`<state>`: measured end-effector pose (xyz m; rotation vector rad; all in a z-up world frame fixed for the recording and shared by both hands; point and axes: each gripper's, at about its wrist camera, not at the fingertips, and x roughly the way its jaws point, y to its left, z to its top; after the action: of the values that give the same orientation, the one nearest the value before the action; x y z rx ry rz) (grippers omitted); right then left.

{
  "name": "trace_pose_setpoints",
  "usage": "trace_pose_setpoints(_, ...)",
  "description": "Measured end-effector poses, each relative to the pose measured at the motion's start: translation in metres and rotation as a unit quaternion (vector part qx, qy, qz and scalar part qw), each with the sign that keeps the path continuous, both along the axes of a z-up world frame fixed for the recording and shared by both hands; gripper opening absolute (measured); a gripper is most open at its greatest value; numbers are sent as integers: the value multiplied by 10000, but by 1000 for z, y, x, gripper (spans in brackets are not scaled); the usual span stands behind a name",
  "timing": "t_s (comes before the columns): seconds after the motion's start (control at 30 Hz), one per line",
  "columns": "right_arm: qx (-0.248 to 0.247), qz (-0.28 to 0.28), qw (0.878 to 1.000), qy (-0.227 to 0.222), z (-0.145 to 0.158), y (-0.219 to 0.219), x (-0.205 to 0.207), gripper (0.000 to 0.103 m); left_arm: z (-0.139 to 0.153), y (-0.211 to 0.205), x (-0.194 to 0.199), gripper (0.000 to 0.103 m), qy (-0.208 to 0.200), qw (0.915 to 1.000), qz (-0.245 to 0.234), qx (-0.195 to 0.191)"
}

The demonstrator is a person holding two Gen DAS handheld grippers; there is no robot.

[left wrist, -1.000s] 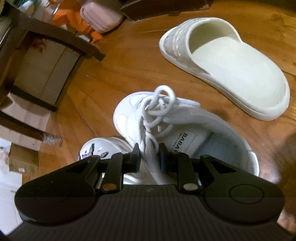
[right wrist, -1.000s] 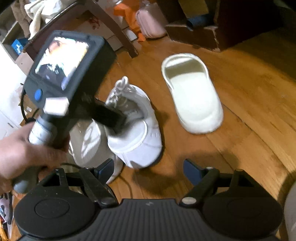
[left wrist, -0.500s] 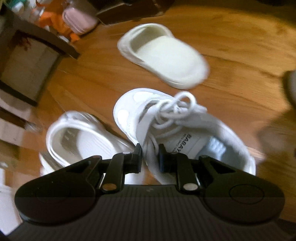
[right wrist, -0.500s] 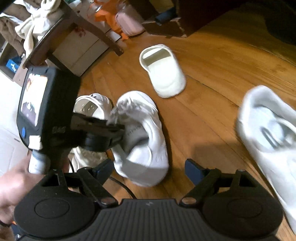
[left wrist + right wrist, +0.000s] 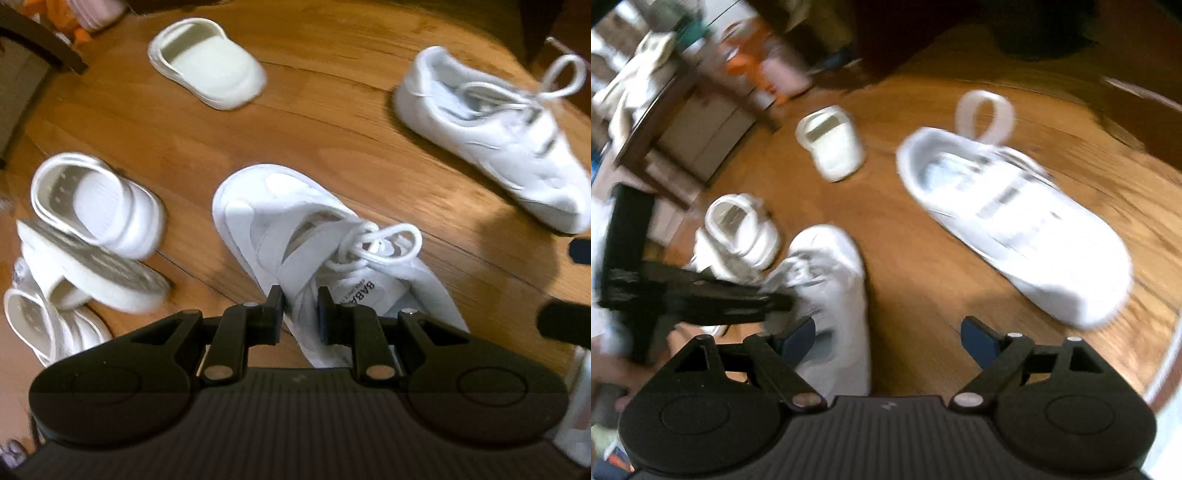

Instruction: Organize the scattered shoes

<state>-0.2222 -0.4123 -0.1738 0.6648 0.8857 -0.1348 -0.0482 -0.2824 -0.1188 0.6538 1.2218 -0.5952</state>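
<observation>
A wooden floor (image 5: pixel 332 122) carried scattered white shoes. The left gripper (image 5: pixel 300 314) was clamped on the laced sneaker (image 5: pixel 295 229), lower centre, presumably for pairing with its mate (image 5: pixel 1015 221), centre right. The right gripper (image 5: pixel 888 334) stood spread and empty.

Warm indoor light, moderate. My right view: heavy motion blur, the white sneaker (image 5: pixel 1015 229) overexposed. My left view: sharper, mildly smeared, soft shadows on the wooden floor (image 5: pixel 332 122). Fisheye bending at both edges.
</observation>
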Motion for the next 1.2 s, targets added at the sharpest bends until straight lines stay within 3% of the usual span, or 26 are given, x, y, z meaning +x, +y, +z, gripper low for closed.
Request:
trace_pose_setpoints(0.1, -189, 227, 9995, 118, -6, 5, 4, 86, -1, -3, -16, 19, 379, 9993, -13, -10)
trace_pose_setpoints(0.23, -291, 467, 9985, -11, -7, 16, 2, 86, 2, -3, -46, 25, 496, 9981, -345, 156)
trace_pose_setpoints(0.27, -342, 544, 9979, 45, -8, 20, 3, 86, 5, -2, -52, 35, 441, 9975, -506, 210)
trace_pose_setpoints(0.3, -388, 644, 9971, 118, -9, 24, 4, 84, 8, -2, -57, 52, 362, 9966, -690, 267)
trace_pose_setpoints(0.33, -387, 723, 9966, 125, -10, 27, 5, 82, 11, -3, -63, 57, 195, 9945, -941, 419)
trace_pose_setpoints(0.43, -394, 987, 9943, 126, -6, 34, 4, 78, 17, -2, -81, 66, -498, 9872, -1337, 715)
trace_pose_setpoints(0.53, -534, 1180, 9916, 47, 1, 37, 0, 58, 19, 5, -90, 78, -380, 9847, -1526, 745)
trace_pose_setpoints(0.63, -731, 1438, 9869, 3, 4, 42, -2, 53, 35, 23, -94, 82, -476, 9800, -1763, 793)
trace_pose_setpoints(0.7, -692, 1564, 9853, -17, 4, 46, -1, 53, 43, 34, -91, 95, -461, 9820, -1701, 683)
trace_pose_setpoints(0.83, -712, 1840, 9803, -106, 3, 54, 7, 53, 45, 46, -88, 95, -104, 9895, -1389, 376)
trace_pose_setpoints(0.9, -818, 1906, 9782, -69, -1, 58, 13, 60, 43, 51, -87, 95, 88, 9917, -1257, 242)
trace_pose_setpoints(0.97, -866, 1879, 9784, -3, -4, 59, 17, 64, 33, 51, -95, 95, 76, 9883, -1454, 450)
trace_pose_setpoints(1.03, -804, 1875, 9790, -29, -5, 57, 18, 64, 29, 51, -103, 95, -199, 9848, -1568, 715)
trace_pose_setpoints(1.2, -1004, 2045, 9737, 32, -10, 62, 26, 64, 29, 51, -100, 95, -44, 9872, -1467, 631)
